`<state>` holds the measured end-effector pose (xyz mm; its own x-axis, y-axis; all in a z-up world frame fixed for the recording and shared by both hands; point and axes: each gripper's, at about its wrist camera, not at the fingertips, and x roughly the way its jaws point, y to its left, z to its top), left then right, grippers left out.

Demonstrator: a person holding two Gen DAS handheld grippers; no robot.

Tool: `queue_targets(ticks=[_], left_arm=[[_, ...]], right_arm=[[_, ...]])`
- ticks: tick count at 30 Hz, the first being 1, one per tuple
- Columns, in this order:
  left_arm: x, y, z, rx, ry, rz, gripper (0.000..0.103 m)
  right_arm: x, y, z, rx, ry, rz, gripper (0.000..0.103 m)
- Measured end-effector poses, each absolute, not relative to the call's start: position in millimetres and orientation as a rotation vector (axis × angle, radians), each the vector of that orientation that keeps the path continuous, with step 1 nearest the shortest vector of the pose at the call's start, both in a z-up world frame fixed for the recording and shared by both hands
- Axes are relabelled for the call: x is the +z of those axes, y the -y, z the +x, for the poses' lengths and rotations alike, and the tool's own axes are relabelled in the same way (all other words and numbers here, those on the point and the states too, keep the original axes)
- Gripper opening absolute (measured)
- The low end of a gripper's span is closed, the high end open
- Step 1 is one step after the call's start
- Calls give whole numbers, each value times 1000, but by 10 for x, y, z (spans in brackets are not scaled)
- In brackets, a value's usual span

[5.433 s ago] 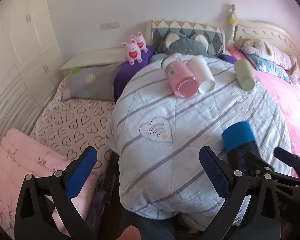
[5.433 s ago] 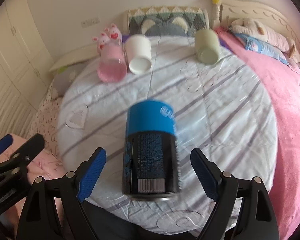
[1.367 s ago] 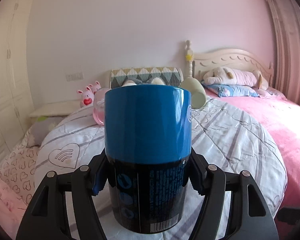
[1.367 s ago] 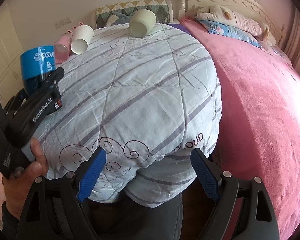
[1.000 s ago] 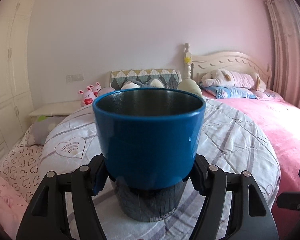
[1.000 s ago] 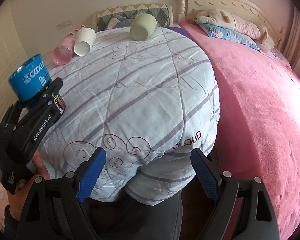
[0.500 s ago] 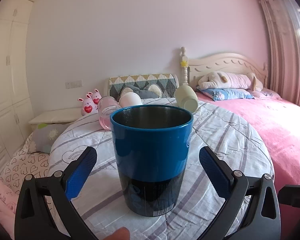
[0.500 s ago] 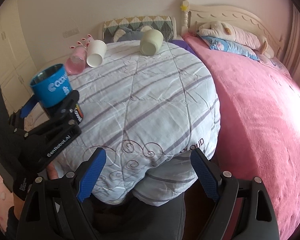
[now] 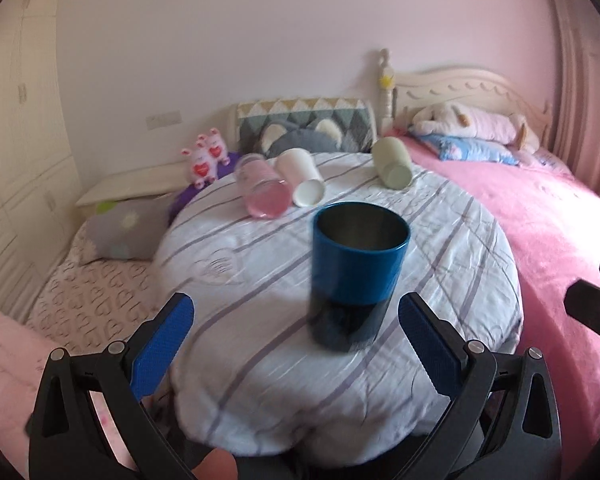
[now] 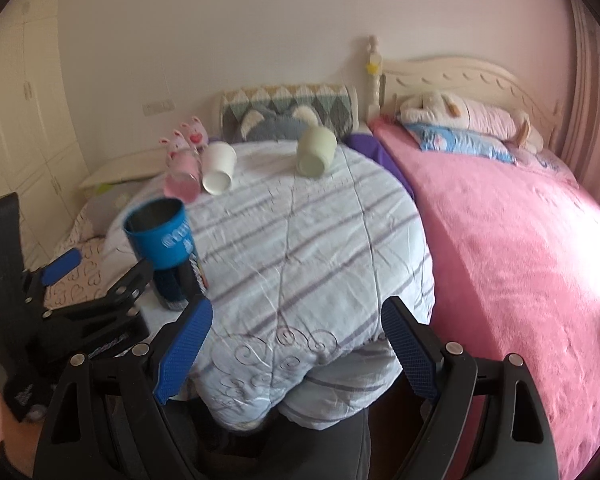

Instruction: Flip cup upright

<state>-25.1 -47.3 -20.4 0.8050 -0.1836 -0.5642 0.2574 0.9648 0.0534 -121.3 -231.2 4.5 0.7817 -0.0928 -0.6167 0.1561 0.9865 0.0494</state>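
Observation:
A blue and black cup [image 9: 356, 276] stands upright, mouth up, on the striped white quilt [image 9: 260, 264]. It also shows in the right wrist view [image 10: 166, 244]. My left gripper [image 9: 296, 332] is open and empty, just in front of the cup and apart from it. My right gripper [image 10: 298, 344] is open and empty over the quilt's near edge, to the right of the cup. Three other cups lie on their sides at the far end: a pink one [image 9: 264, 196], a white one [image 9: 302, 188] and a pale green one [image 9: 392, 168].
A pink blanket [image 9: 548, 216] covers the bed to the right. Pillows and a plush dog [image 9: 468, 124] lie by the headboard. Small pink bunny toys [image 9: 206, 156] sit at the back left. A heart-print sheet [image 9: 96, 292] lies lower on the left.
My left gripper opened, let go of the blue cup, and has pulled back and up from it. The cup stays upright on the quilt. The right gripper shifted slightly.

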Motion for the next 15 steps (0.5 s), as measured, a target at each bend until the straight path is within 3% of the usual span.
queue_targets(ticks=[8, 15], left_arm=[[270, 17, -773, -158, -603, 70, 103], [378, -201, -1069, -57, -626, 44, 103]], right_arm=[[280, 2053, -1401, -62, -581, 65, 88], [263, 1893, -1528, -15, -564, 65, 88]])
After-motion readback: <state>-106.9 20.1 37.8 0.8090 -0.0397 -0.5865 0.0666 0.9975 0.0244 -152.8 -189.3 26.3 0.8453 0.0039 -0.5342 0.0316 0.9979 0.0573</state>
